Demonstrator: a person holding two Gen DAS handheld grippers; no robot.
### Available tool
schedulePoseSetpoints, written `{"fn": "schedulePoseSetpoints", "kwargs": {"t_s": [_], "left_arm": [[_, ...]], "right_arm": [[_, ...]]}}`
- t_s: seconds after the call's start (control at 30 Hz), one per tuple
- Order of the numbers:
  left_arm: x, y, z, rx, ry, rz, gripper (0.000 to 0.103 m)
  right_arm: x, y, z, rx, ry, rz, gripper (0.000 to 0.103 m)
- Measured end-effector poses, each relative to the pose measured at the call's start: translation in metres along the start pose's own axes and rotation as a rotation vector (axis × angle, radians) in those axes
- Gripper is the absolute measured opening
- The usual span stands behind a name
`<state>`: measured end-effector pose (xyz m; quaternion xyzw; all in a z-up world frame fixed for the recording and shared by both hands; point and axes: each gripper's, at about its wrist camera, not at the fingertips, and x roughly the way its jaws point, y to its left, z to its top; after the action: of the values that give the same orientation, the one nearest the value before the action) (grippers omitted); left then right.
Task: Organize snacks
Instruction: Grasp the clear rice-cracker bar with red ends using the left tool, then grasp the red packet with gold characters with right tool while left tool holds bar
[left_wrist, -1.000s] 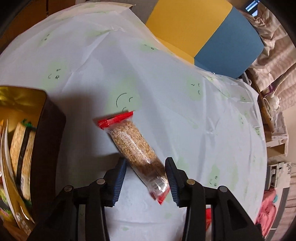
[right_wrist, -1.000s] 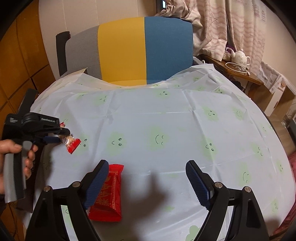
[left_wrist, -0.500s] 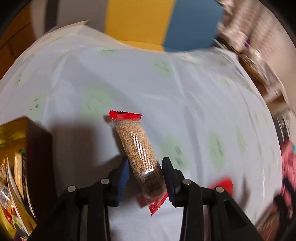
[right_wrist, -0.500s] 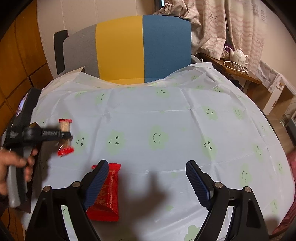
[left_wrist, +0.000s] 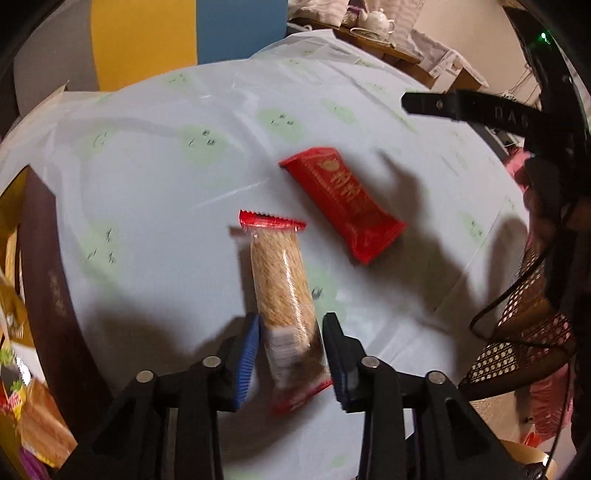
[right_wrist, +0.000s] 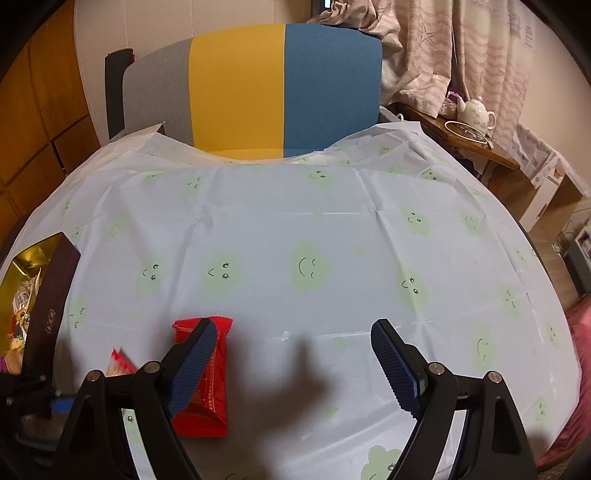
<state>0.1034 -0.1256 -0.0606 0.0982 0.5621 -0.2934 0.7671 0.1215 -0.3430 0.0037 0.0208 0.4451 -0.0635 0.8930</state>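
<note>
Left gripper (left_wrist: 290, 354): blue-padded jaws on either side of the near end of the cereal bar (left_wrist: 282, 291); they are easing apart, yet the bar is still pinched between the pads and held clear of the counter.
Cereal bar: clear wrapper with red crimped ends, grainy tan filling; it points away from the camera, far end up over the cloth. In the right wrist view only its red tip (right_wrist: 123, 360) shows at the near left.
Right gripper (right_wrist: 291, 363): jaws spread wide with nothing between them, hanging over the near part of the counter.
Red snack packet (left_wrist: 341, 203): flat on the cloth, lying slantwise just right of the cereal bar, apart from it; in the right wrist view it sits partly behind the left jaw.
Snack box (right_wrist: 44, 295): dark sides, gold lining, at the left edge of the counter, with wrapped snacks inside.
Counter (right_wrist: 332, 229): covered by a pale cloth printed with green smiling clouds.
Chair (right_wrist: 255, 92): grey, yellow and blue back, at the far side.
Teapot (right_wrist: 476, 110): white, on a wooden side shelf, far right.
</note>
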Motion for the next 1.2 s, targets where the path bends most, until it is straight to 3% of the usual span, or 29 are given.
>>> {"fn": "schedulePoseSetpoints", "kwargs": {"t_s": [0.4,0.63,0.83,0.97,1.2], "left_arm": [[0.015,-0.011,0.013,-0.002,-0.039,0.108,0.041],[0.014,-0.014,-0.002,0.011,-0.109,0.145,0.036],[0.006,-0.010,-0.023,0.000,-0.177,0.118,0.034],[0.003,-0.009,-0.031,-0.007,-0.217,0.108,0.034],[0.005,-0.011,-0.023,0.012,-0.176,0.121,0.034]], "right_arm": [[0.006,-0.001,-0.002,0.007,0.030,-0.017,0.086],[0.009,0.002,-0.004,-0.008,0.045,-0.018,0.087],[0.011,0.002,-0.005,-0.010,0.060,-0.015,0.087],[0.018,0.010,-0.008,-0.028,0.113,0.050,0.087],[0.027,0.028,-0.018,-0.117,0.165,0.056,0.087]]}}
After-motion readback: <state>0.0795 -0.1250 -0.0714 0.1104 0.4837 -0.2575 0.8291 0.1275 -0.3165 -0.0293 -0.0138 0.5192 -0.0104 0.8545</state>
